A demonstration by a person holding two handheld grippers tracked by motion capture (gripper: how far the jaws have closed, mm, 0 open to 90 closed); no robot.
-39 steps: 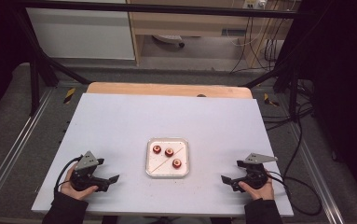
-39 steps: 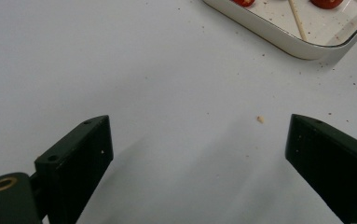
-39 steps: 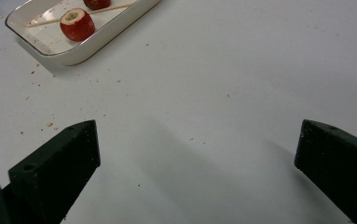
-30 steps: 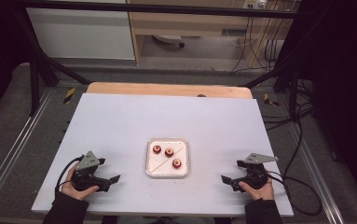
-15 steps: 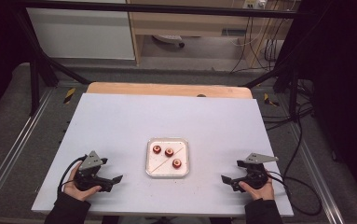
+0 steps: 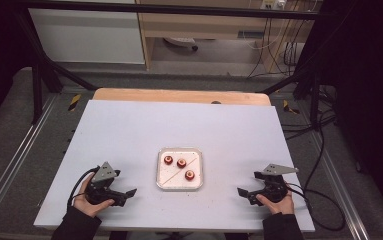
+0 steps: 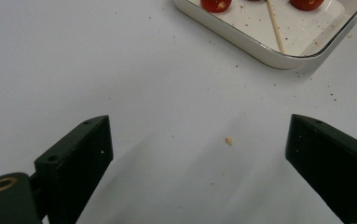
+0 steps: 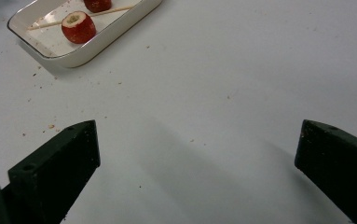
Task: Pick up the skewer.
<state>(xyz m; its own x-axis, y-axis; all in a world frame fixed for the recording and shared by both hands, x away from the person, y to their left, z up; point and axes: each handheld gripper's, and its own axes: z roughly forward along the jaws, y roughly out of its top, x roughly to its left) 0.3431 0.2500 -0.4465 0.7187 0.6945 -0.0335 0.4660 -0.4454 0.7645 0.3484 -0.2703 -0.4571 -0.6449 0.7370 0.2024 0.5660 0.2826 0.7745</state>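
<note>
A small white square tray (image 6: 197,179) sits near the middle front of the white table. In it lie three red round fruits (image 6: 181,163) and a thin wooden skewer (image 6: 177,169). My left gripper (image 6: 127,194) rests low on the table left of the tray, jaws wide apart and bare. My right gripper (image 6: 243,192) stands to the tray's right, also open with nothing in it. The left gripper view has the tray's corner (image 7: 278,57), a fruit (image 7: 216,4) and the skewer (image 7: 274,23) ahead. The right gripper view has the tray (image 8: 106,39) with a cored fruit (image 8: 78,26) at its upper left.
The white tabletop (image 6: 179,125) carries fine crumbs around the tray (image 7: 229,140). A wooden strip (image 6: 179,95) edges the far side. Black frame bars and cables stand beyond the table, and a cable (image 6: 324,210) trails off the right gripper.
The left hand and its gripper have shifted slightly right, toward the tray, and a little nearer the front edge. The right gripper has stayed put.
</note>
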